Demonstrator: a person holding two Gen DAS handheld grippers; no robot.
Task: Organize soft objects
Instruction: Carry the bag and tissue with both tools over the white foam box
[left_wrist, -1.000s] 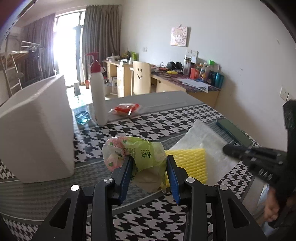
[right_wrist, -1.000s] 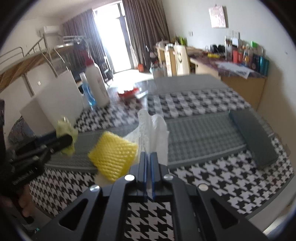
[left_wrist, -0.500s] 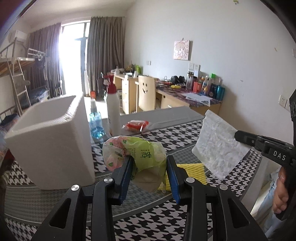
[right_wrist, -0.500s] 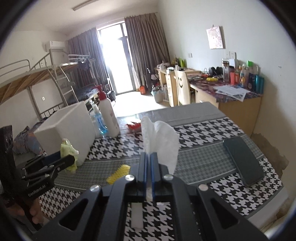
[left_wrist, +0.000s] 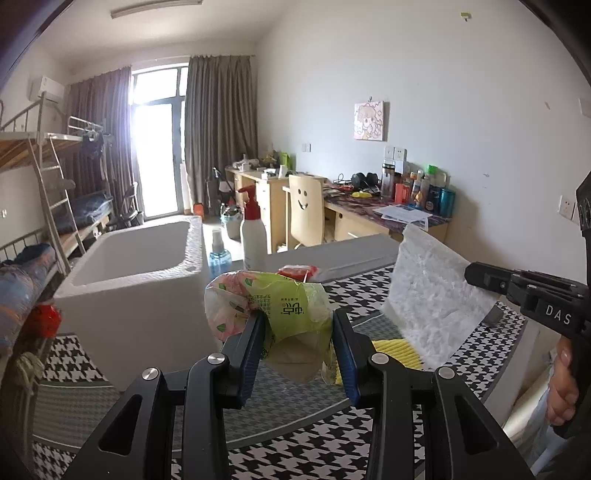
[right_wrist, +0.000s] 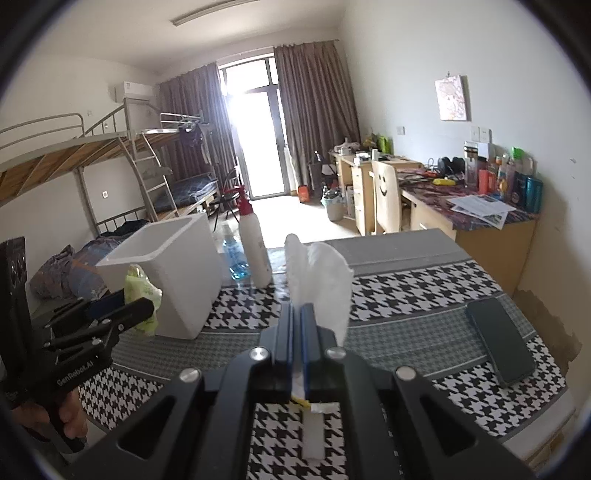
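Crumpled green packet (left_wrist: 284, 314), held aloft; white fluffy sheet (left_wrist: 428, 291), hanging upright; yellow foam net (left_wrist: 397, 352), flat on bench.

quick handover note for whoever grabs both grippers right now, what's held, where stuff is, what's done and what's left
Left gripper: shut on the green plastic bag, held in the air near the white foam box.
Right gripper: shut on the white foam sheet, held above the table.
Yellow foam net lies on the table.
Done: both items picked up; the part of the box interior in view holds nothing.
Left: probably drop both into the box, then fetch the net.
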